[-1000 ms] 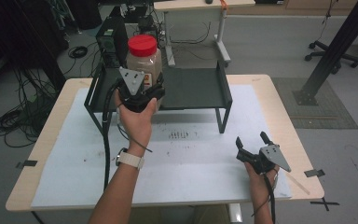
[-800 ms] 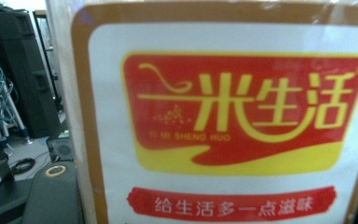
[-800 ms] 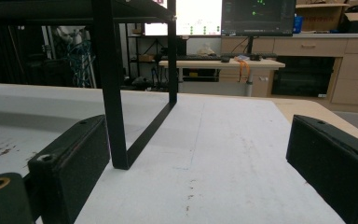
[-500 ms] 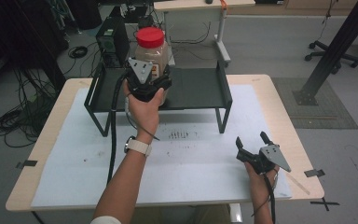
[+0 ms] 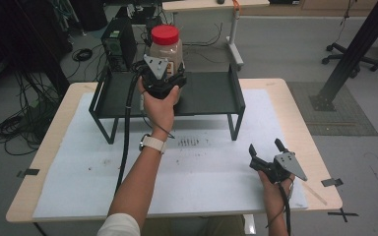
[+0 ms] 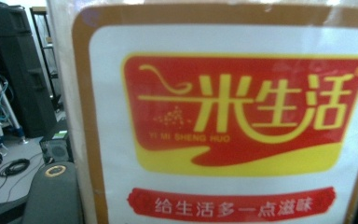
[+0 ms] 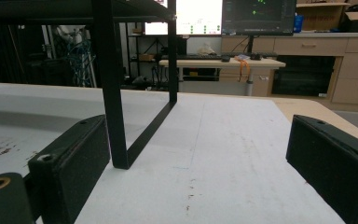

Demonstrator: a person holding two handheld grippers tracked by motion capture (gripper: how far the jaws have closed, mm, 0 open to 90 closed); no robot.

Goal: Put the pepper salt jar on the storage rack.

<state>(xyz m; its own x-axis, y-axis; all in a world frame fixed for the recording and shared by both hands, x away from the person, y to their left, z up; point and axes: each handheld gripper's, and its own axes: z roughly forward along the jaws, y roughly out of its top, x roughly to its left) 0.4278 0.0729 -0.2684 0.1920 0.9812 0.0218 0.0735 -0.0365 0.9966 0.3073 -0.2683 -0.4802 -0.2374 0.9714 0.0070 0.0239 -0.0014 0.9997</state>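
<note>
A clear jar (image 5: 169, 49) with a red lid and pale contents hangs upright over the back left part of the black metal rack (image 5: 211, 93). My left gripper (image 5: 165, 70) is shut on its lower body from the near side. In the left gripper view the jar's red and yellow label (image 6: 233, 116) is very close, and one dark finger (image 6: 53, 196) shows at the lower left. My right gripper (image 5: 266, 146) rests open near the table's front right, with nothing between its fingers (image 7: 70, 168), and faces the rack's leg (image 7: 114, 93).
The rack stands on a white mat (image 5: 202, 167) that covers the wooden table (image 5: 295, 103). Behind the table are a computer tower (image 5: 119, 44), floor cables (image 5: 15, 128) and a small desk (image 5: 211, 6). A black post (image 5: 354, 49) rises at the right.
My left hand has carried the jar to the right and farther back over the rack. The right gripper has kept still.
</note>
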